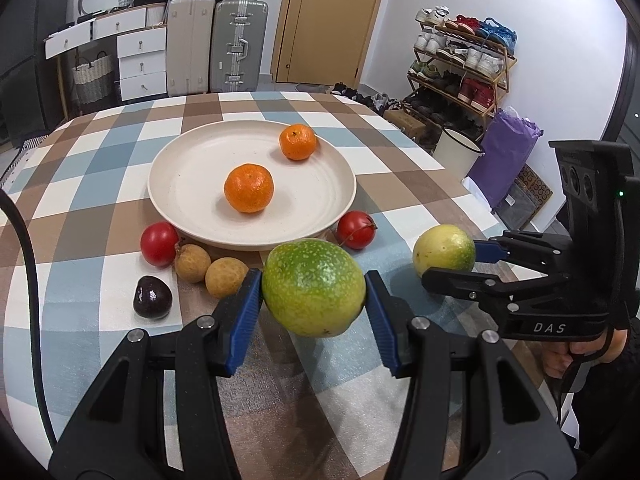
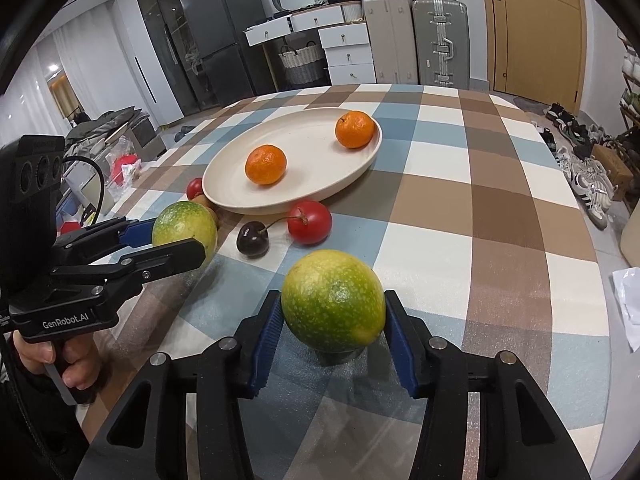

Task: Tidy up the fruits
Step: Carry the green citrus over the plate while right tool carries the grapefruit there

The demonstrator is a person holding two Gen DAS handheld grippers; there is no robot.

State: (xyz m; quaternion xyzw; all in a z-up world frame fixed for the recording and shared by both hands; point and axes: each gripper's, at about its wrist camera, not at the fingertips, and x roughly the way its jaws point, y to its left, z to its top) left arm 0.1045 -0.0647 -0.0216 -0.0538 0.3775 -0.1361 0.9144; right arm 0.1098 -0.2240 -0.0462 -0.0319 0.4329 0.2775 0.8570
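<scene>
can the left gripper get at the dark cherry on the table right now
Probably not as things stand. The left gripper is full: its fingers are closed on a green speckled fruit. The dark cherry lies uncovered just left of it, so it would need to set the fruit down first.

A wooden door (image 1: 328, 20) is standing closed in the white back wall, with two hard suitcases (image 1: 218, 46) leaning just beside it. A white drawer unit (image 1: 142, 60) and a woven basket (image 1: 93, 76) are sitting to their left. A shoe rack (image 1: 460, 64) is lining the right wall. A dark fridge (image 2: 212, 36) is standing further left. A checked cloth is covering the tabletop (image 1: 400, 184).
</scene>
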